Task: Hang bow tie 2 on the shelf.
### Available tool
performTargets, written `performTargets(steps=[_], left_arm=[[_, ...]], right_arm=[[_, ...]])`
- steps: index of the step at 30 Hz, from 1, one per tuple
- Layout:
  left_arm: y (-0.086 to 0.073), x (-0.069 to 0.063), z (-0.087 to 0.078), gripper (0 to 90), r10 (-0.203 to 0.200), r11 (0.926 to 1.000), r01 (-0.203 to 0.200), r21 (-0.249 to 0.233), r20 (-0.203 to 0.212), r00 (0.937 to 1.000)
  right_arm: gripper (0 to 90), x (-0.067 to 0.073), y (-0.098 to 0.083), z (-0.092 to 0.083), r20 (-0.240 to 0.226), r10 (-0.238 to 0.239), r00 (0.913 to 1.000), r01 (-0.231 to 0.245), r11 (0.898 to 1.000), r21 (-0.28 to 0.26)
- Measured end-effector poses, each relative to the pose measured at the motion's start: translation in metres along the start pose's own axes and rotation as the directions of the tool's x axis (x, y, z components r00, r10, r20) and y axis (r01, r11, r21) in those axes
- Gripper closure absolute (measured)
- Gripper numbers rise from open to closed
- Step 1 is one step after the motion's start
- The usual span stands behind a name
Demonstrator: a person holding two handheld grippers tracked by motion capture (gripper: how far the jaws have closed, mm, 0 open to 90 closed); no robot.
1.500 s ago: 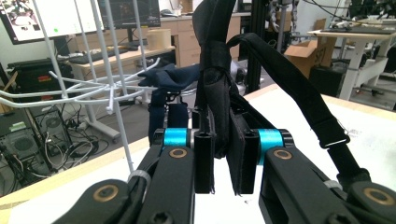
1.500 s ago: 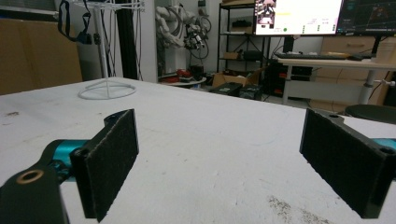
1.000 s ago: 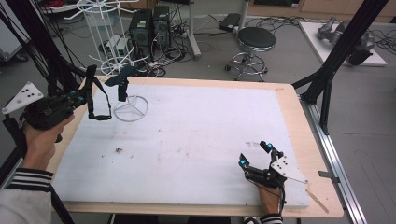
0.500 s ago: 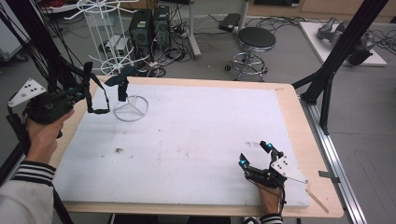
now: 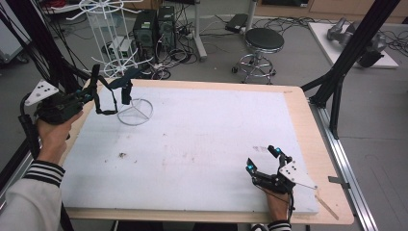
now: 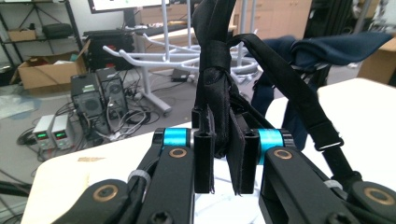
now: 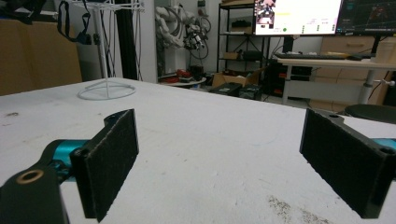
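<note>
My left gripper (image 6: pixel 224 163) had its jaws squeezed on the black strap (image 5: pixel 107 98), near the white rack (image 5: pixel 136 111). It wasn't hung yet. My right gripper (image 5: pixel 263 160) rested wide open on the counter (image 5: pixel 202 139).

Even, diffuse overhead room light; no hard shadows on the white table (image 5: pixel 202 144), only faint soft ones under the right gripper (image 5: pixel 263 160) near the front right corner. High view is sharp enough, slightly grainy, with mild bowing of straight lines toward the edges. In the left gripper view the black strap (image 6: pixel 219 88) reads dark and detail-poor, the background soft. In the right gripper view the near pads (image 7: pixel 109 158) are slightly soft; the monitor (image 7: pixel 299 10) glares bright.
</note>
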State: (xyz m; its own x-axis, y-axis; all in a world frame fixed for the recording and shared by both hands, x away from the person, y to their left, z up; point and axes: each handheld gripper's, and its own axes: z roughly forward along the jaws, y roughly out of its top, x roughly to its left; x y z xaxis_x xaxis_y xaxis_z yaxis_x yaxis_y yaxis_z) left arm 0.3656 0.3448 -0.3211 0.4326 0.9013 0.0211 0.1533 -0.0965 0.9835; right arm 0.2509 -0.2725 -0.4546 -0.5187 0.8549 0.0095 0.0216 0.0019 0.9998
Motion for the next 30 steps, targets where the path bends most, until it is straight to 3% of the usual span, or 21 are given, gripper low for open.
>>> performTargets(steps=[24, 30], left_arm=[[-0.013, -0.003, 0.022, 80.4, -0.019, 0.9984, 0.020, 0.052, -0.027, 0.9995], [-0.014, -0.002, 0.022, 72.2, -0.031, 0.9971, 0.032, 0.069, -0.015, 0.9994]], right_arm=[[10.9, 0.000, 0.000, 0.000, -0.005, 0.000, 1.0000, 0.000, 1.000, 0.002], [10.9, 0.000, 0.000, -0.001, 0.000, -0.002, 1.0000, 0.002, 1.000, -0.003]])
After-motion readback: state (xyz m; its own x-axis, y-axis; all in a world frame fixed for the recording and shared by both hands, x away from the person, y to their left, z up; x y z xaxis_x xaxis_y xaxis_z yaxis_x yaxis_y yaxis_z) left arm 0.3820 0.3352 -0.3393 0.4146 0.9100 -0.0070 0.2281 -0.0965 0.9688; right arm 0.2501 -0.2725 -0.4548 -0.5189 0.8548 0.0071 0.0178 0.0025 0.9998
